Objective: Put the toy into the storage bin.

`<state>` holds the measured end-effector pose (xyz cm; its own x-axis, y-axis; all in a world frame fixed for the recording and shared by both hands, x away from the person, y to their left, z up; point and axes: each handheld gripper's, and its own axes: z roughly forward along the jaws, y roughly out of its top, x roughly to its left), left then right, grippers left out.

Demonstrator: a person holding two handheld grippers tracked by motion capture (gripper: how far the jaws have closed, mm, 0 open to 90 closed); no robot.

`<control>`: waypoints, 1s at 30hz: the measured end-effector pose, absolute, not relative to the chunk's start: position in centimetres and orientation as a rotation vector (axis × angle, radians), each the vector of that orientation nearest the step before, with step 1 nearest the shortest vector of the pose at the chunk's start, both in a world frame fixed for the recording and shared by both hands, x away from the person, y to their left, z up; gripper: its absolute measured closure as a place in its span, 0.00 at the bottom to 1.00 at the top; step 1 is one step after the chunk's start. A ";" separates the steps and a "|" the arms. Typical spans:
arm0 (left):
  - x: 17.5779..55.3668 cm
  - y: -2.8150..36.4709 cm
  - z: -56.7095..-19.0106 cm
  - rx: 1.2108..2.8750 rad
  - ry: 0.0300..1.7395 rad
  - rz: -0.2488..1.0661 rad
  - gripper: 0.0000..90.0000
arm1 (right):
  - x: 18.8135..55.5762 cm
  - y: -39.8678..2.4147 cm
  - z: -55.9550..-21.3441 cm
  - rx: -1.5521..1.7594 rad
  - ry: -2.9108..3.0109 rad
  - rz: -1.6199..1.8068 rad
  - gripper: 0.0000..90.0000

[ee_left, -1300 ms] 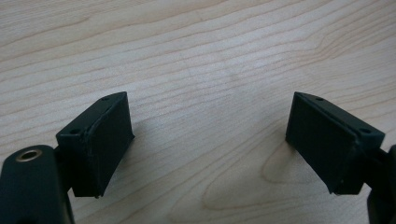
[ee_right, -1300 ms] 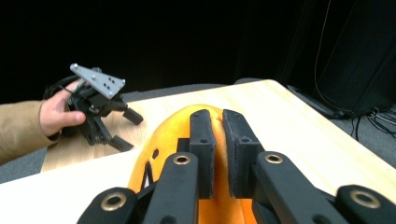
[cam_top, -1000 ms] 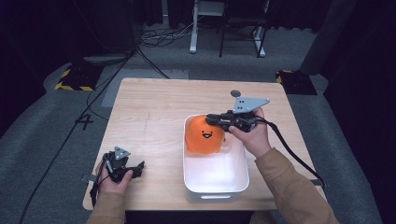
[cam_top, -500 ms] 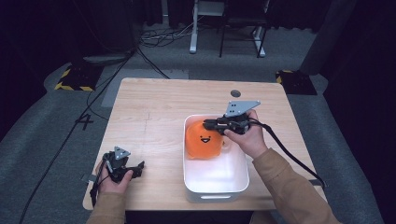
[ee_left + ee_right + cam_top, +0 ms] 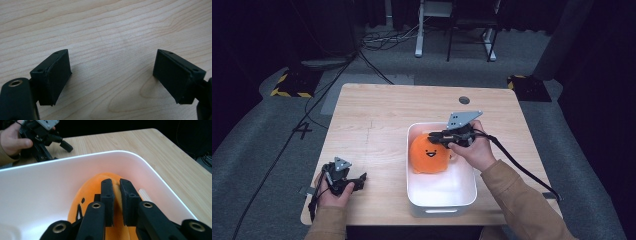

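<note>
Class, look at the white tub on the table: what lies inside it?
Inside the white tub sits an orange plush toy with a smiling face, pinched by the right tongs. A pale stick peeks out beside it; the rest is covered.

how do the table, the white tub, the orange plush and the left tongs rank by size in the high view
1. wooden table
2. white tub
3. orange plush, inside the tub and pinched by the right tongs
4. left tongs, resting open near the table's front left corner

All sit at a similar distance from the camera, so the order looks reliable.

plush toy (image 5: 431, 155) in bin (image 5: 442, 200) | bin on table (image 5: 382, 110), right of centre | left tool (image 5: 354, 181) at table's near-left
</note>
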<state>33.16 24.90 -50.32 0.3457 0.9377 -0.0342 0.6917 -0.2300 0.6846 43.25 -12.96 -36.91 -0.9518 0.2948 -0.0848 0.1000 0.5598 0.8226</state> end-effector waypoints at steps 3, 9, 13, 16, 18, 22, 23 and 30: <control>33.2 24.9 -50.3 2.003 1.417 0.523 0.17 | 43.2 -12.8 -37.1 0.322 2.590 1.310 0.91; 33.2 24.9 -50.3 2.005 1.416 0.522 0.17 | 43.2 -12.7 -37.4 0.326 2.600 1.302 0.90; 33.2 24.9 -50.3 2.003 1.417 0.526 0.17 | 43.3 -12.7 -37.5 0.329 2.606 1.293 0.89; 33.2 24.9 -50.3 2.005 1.416 0.523 0.17 | 43.3 -12.7 -37.5 0.331 2.609 1.292 0.87; 33.2 24.9 -50.3 2.003 1.416 0.522 0.17 | 43.4 -12.7 -37.5 0.330 2.611 1.295 0.86; 33.2 24.9 -50.3 2.003 1.417 0.522 0.17 | 43.3 -12.8 -37.5 0.334 2.617 1.294 0.84; 33.2 24.9 -50.3 2.003 1.417 0.522 0.17 | 43.3 -12.8 -37.5 0.334 2.617 1.293 0.83; 33.2 24.9 -50.3 2.003 1.417 0.522 0.17 | 43.3 -12.8 -37.5 0.347 2.621 1.290 0.78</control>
<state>33.16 24.90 -50.32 0.3457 0.9377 -0.0339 0.6915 -0.2302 0.6847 43.25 -12.79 -37.53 -0.9526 0.2949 -0.0742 0.1210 0.5915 0.7972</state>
